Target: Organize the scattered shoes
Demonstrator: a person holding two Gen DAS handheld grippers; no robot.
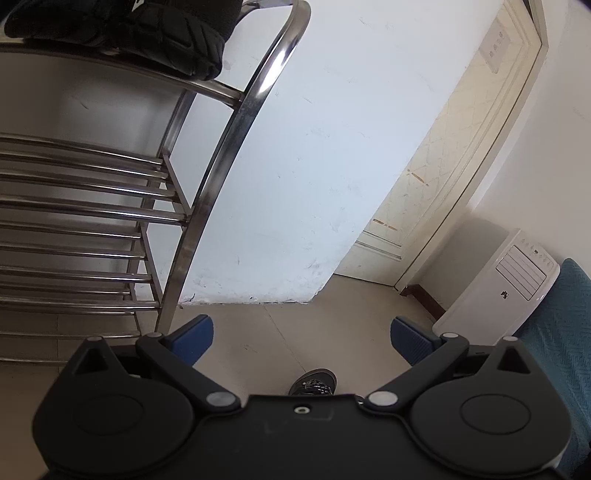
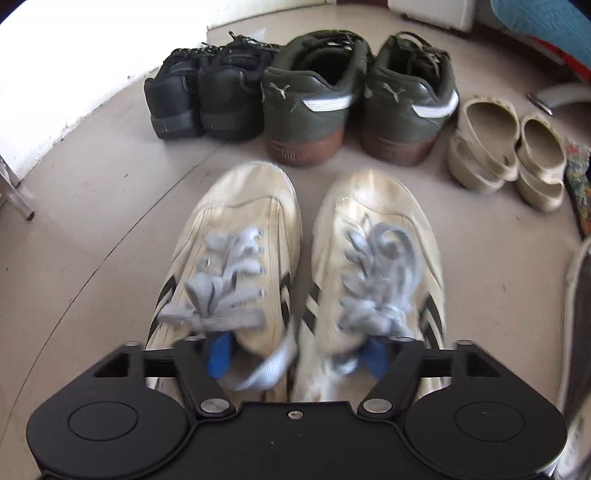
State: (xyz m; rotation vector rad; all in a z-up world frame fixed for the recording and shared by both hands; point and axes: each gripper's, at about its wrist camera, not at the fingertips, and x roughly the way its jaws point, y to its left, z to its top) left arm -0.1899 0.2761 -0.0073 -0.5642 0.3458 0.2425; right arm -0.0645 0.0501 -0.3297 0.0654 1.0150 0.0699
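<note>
Only your left wrist view shows the steel shoe rack [image 1: 207, 192]: it fills the left side, with a black shoe [image 1: 122, 33] on its top tier and bare rails below. Right of the rack stand the white wall [image 1: 295, 166], a cream door [image 1: 454, 147] and, furthest right, a white air cooler [image 1: 506, 280]. Your left gripper [image 1: 301, 338] hangs by the rack's foot with its blue pads spread wide and nothing between them; one dark laced shoe [image 1: 314, 382] peeks over its body.

Only your right wrist view shows the floor line-up, far from the rack except for one rack leg at the left edge. The white sneakers [image 2: 295, 258] lie side by side, toes away from you, and your right gripper [image 2: 295, 356] has a blue pad inside each collar, pinching the two inner walls together. Beyond their toes sit the green sneakers [image 2: 354, 96], with the black sneakers [image 2: 207, 92] to their left and the beige sandals [image 2: 509, 147] to their right.
</note>
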